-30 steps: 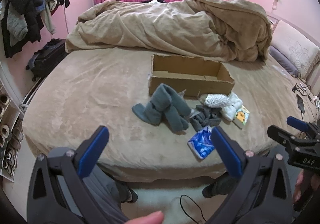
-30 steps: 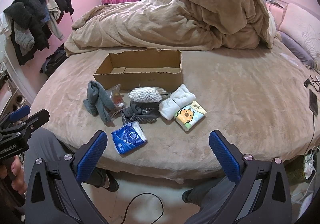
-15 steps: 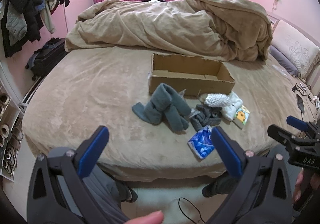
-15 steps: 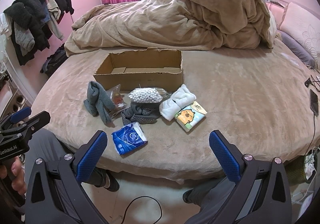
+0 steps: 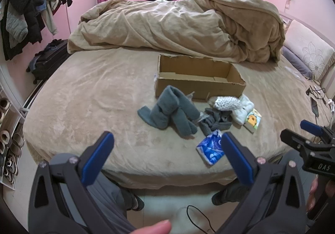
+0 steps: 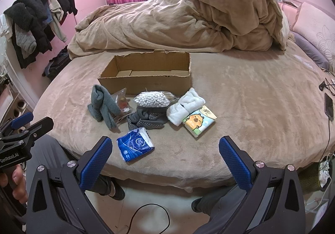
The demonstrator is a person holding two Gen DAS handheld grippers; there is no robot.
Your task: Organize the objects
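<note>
An open cardboard box [image 6: 146, 75] sits on the bed; it also shows in the left wrist view [image 5: 199, 79]. In front of it lie a grey sock bundle [image 6: 102, 106], a bag of cotton swabs [image 6: 151, 99], dark dotted socks [image 6: 146, 118], a white rolled cloth [image 6: 185, 107], a capybara tissue pack [image 6: 199, 121] and a blue tissue pack [image 6: 135, 144]. My right gripper [image 6: 165, 152] is open and empty, held off the bed's front edge. My left gripper [image 5: 167, 150] is open and empty, also in front of the bed.
A rumpled beige duvet [image 6: 178, 20] covers the far half of the bed. Clothes hang on a rack [image 6: 35, 22] at the left. A suitcase [image 5: 48, 60] stands by the wall. A phone and cables [image 6: 328, 106] lie at the bed's right edge.
Both grippers have barely moved; the view has shifted very slightly. Nothing on the bed has moved.
</note>
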